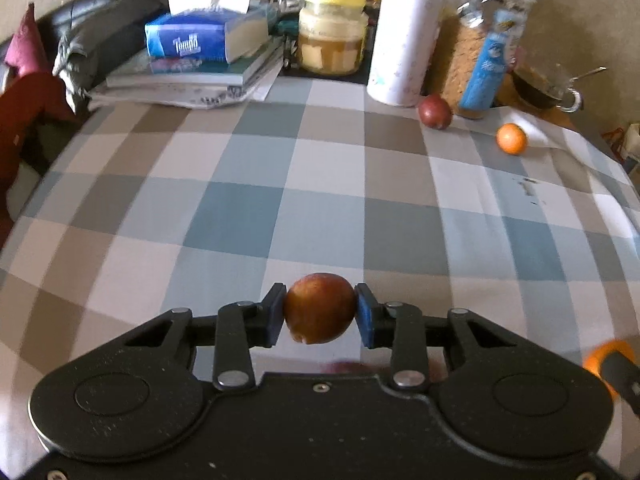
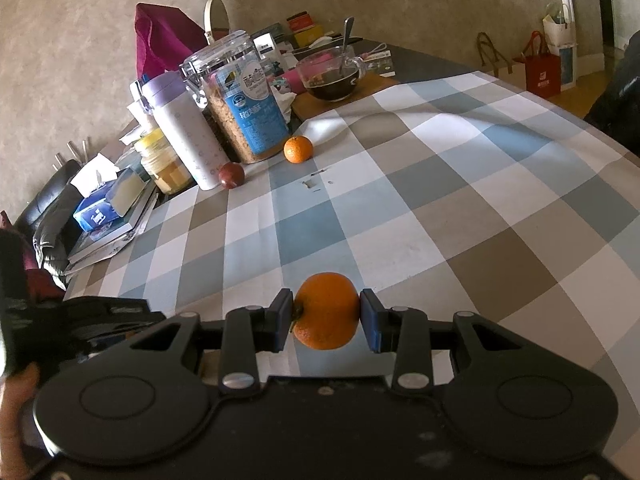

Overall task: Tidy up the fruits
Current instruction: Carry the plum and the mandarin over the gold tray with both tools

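Observation:
My left gripper [image 1: 320, 312] is shut on a reddish-brown plum [image 1: 319, 307], with both blue pads pressed against its sides above the checked tablecloth [image 1: 280, 184]. My right gripper [image 2: 326, 318] is shut on an orange mandarin [image 2: 326, 311] with a small stem on its left. In the left wrist view that mandarin [image 1: 606, 354] shows as an orange blur at the lower right edge. A dark red plum [image 1: 435, 112] [image 2: 231, 175] lies at the foot of a white bottle. A second mandarin [image 1: 511, 139] [image 2: 297, 149] rests on the cloth beside a clear jar.
Along the far edge stand a white bottle with a lilac cap [image 1: 402, 40] [image 2: 182, 132], a clear clip-top jar [image 2: 244, 108], a yellow-lidded jar [image 1: 332, 36], a tissue box on books [image 1: 204, 36] and a glass cup with a spoon [image 2: 334, 76]. A hand [image 2: 16, 412] shows lower left.

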Motion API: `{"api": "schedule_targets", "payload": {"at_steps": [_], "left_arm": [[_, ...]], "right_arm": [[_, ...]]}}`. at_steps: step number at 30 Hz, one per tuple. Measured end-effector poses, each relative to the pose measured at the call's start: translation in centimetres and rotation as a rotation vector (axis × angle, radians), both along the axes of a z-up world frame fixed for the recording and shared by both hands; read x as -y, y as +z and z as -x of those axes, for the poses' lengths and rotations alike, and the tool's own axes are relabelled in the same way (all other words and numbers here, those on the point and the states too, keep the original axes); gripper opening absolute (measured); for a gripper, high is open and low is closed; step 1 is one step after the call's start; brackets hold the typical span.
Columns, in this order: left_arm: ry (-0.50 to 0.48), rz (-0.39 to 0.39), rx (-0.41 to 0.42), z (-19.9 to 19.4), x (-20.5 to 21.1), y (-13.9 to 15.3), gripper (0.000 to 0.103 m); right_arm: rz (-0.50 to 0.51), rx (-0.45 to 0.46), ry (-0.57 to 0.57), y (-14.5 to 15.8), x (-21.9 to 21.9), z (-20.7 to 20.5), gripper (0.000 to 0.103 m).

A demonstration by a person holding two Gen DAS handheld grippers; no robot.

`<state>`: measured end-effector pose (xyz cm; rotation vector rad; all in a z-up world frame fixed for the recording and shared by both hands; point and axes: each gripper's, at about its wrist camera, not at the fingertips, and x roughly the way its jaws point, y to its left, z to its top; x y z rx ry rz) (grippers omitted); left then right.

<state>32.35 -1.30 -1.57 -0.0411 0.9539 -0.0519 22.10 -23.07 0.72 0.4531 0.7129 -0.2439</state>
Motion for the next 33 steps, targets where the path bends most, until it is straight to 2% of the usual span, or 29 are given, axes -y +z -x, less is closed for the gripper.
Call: {"api": "schedule_targets", "payload": {"at_steps": [2, 8, 12, 18, 21, 24, 29, 33], "left_arm": [[-0.019, -0.009, 0.031, 1.6, 0.2, 1.3, 0.045], [-0.09, 0.028, 0.111, 7.9, 0.5, 5.0, 0.045], [-0.125, 0.03, 0.162, 12.3, 0.8, 6.1, 0.045], [-0.116, 0.018, 0.185, 16.9, 0.4, 5.5, 0.045], [-0.101, 0.013, 0.198, 18.5, -0.1, 5.1, 0.045], [-0.085, 0.017, 0.206, 19.7, -0.7, 4.7, 0.045], [-0.059, 0.02, 0.198, 20.9, -1.4, 3.8, 0.045], [-0.039, 0.021, 0.197, 22.1, -1.8, 3.3, 0.045]], "right_arm": [[0.003, 0.0, 0.002, 0.0, 0.0, 0.0, 0.038], [0.042, 0.008, 0.014, 0.0, -0.5, 0.2, 0.038], [0.057, 0.021, 0.032, 0.1, -0.7, 0.5, 0.038], [0.086, 0.063, 0.071, 0.7, -1.3, 1.7, 0.038], [0.033, 0.07, 0.085, 1.4, -1.1, 3.0, 0.038], [-0.007, 0.094, 0.115, 2.5, -1.0, 5.3, 0.038], [0.009, 0.161, 0.15, 4.5, -1.4, 10.5, 0.038], [0.004, 0.192, 0.183, 5.0, -1.7, 14.4, 0.038]]}}
